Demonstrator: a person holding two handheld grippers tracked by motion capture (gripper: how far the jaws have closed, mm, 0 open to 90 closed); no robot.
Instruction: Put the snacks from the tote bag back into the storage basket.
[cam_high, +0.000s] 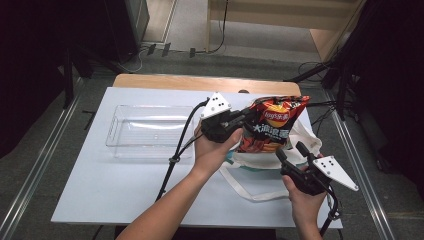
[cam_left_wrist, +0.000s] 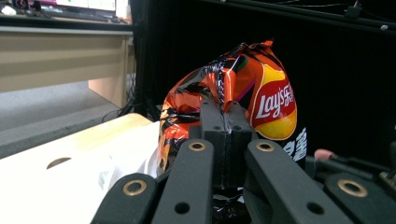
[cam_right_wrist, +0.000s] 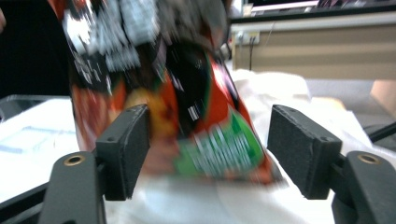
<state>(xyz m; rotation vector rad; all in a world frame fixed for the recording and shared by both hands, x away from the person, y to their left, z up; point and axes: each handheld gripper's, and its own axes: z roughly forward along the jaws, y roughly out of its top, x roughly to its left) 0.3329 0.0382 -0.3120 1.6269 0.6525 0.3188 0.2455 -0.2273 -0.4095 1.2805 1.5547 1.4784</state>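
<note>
Bench (cam_high: 125, 190): white top, wood strip at far edge; dark room, curtains both sides, floor cables behind.

Clear tray (cam_high: 150, 131): empty, just left of the left tool, on the bench.

Tote bag (cam_high: 305, 140): white cloth, lies under and right of the chip bag, strap looped toward the near edge.

Chip bag (cam_high: 272, 125): red/orange, lifted above the tote, long axis roughly upright, tilted away from the person. It sits right of the left tool and just ahead-left of the right tool.

Left tool (cam_high: 235, 121): clenched on the chip bag's crimped side edge; left gripper view shows both pads tight together with foil pinched between. This hand carries the bag, so it's the nearer one.

Right tool (cam_high: 289, 153): released, jaws wide apart, low by the tote mouth. In the right gripper view the bag's bottom end (cam_right_wrist: 210, 149) hangs between the pads, blurred, not touching either as far as I can tell.

Likely next: bag goes left toward the tray, and the way looks free.
</note>
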